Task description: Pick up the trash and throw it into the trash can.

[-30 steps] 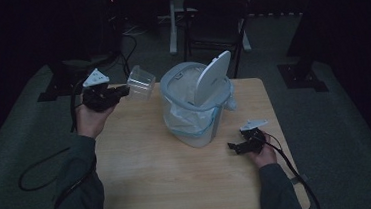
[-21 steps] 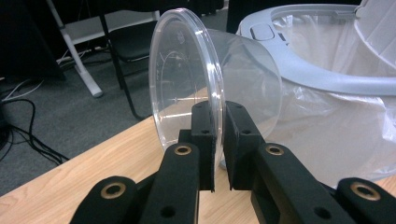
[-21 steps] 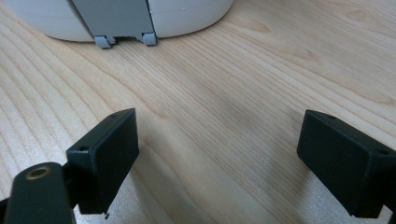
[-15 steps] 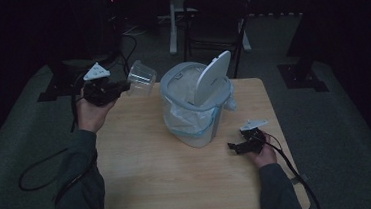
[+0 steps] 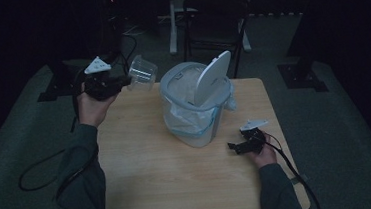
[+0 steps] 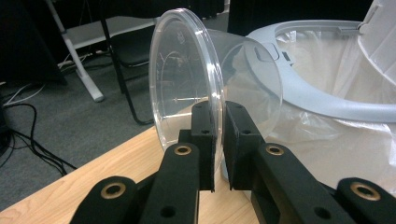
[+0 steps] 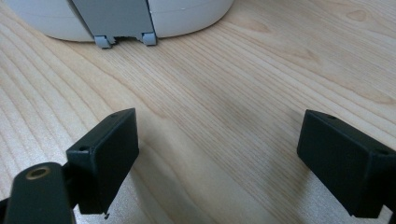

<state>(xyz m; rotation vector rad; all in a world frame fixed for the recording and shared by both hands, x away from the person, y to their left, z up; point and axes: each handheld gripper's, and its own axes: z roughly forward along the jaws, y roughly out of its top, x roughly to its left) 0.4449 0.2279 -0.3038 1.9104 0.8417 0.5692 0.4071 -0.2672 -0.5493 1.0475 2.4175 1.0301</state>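
Surface: pale wood-grain table (image 5: 153,172), dark room.
Left gripper (image 6: 218,135): clamped on clear round plastic cup (image 6: 196,84) rim.
Right gripper (image 7: 224,163): jaws wide, empty, near grey-rimmed lined bin (image 5: 194,119).

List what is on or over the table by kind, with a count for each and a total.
Clear plastic cup: 1, clamped by its rim in the left tool
Lined bin with its lid up: 1
Hand-held tools: 2, the left one and the right tool, jaws apart over bare wood
Total: 4
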